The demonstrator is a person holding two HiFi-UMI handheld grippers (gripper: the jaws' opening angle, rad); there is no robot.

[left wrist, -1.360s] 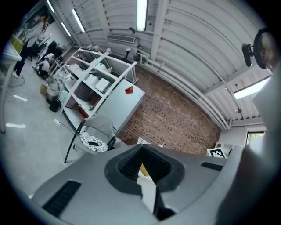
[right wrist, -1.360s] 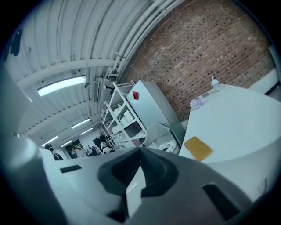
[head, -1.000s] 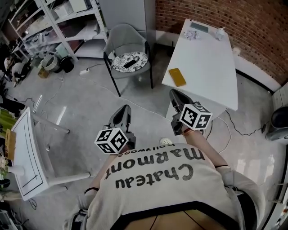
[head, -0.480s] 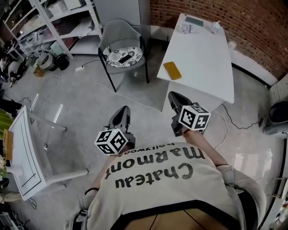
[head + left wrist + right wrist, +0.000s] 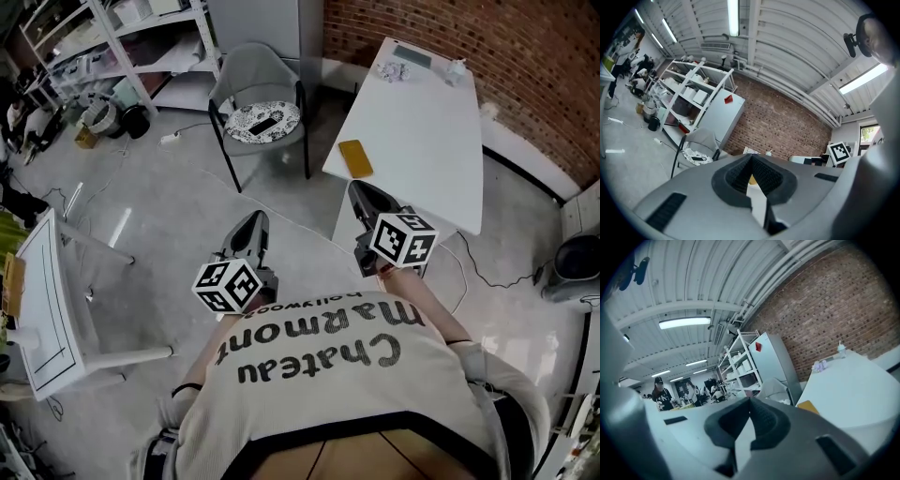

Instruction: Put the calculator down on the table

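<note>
The small dark thing (image 5: 265,123) on the chair seat (image 5: 242,127) is too small to name, as are the bits (image 5: 401,73) at the bench's (image 5: 422,131) far end. The right gripper (image 5: 360,191) covers part of the bench's near edge; a second bench (image 5: 42,319) is cut by the left border

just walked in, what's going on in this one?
A person holds a two-jaw gripper in each hand, standing at the near end of a long white table. The left gripper and the right gripper are both shut with nothing between the jaws. A flat yellow rectangular object lies on the table. A small dark flat object sits on the grey chair; I can't tell whether it's the calculator.
</note>
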